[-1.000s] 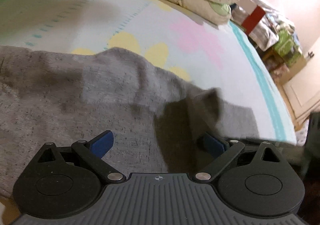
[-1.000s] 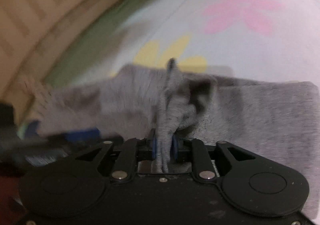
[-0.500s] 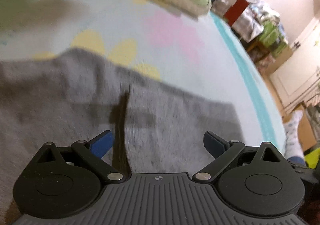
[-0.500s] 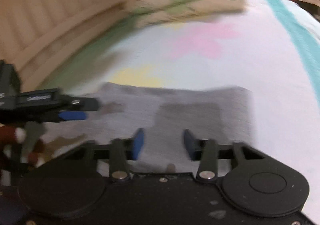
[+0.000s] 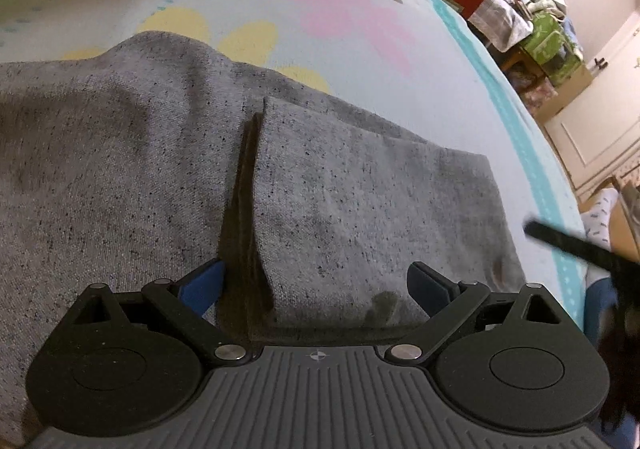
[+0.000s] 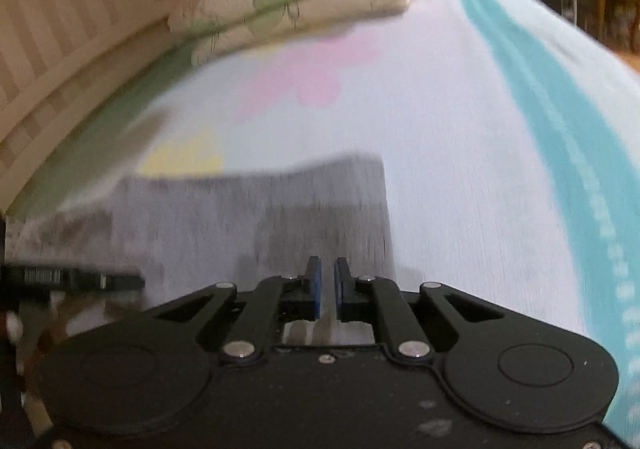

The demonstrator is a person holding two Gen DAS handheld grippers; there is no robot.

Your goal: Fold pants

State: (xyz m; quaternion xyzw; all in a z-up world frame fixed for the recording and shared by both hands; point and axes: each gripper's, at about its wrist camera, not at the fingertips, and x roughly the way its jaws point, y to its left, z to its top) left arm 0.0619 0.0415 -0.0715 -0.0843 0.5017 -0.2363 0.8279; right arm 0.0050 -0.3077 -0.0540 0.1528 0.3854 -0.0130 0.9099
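Grey pants (image 5: 340, 201) lie on the bed (image 5: 360, 61), one end already folded over. Left gripper (image 5: 316, 285) fingers spread wide, empty; right gripper (image 6: 327, 283) fingers closing on nothing. Further folds likely remain.

I've let go of the grey pants (image 6: 280, 209); the bunched fabric my right gripper (image 6: 327, 285) pinched now lies flat, folded over, and its jaws are closing on nothing. My left gripper (image 5: 316, 285) dropped closer, the fold edge running toward 12 o'clock.
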